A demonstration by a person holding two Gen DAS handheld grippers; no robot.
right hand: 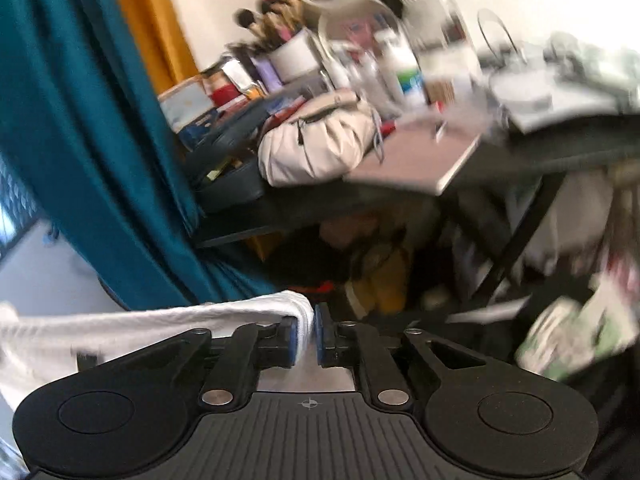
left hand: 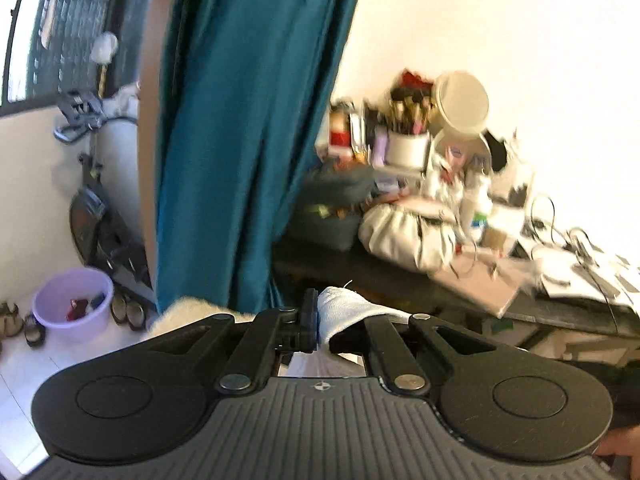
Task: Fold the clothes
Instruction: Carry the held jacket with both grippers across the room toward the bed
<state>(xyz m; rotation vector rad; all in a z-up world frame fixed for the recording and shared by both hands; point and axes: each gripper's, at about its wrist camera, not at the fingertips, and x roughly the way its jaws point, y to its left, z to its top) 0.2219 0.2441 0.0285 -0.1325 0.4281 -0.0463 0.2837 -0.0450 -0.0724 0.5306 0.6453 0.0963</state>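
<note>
Pinching white garment [right hand: 168, 320] in both left gripper [left hand: 320, 330] and right gripper [right hand: 306, 334] jaws, lower centre; keep edge taut and level for a clean fold.

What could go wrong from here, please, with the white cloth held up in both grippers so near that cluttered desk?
1. The left gripper pinches only a small corner of the white cloth, so it may slip out.
2. The right gripper also grips just the edge, so a hard pull between the two could free it.
3. The cluttered desk and teal curtain look close ahead; swinging cloth might snag the cream bag.
</note>
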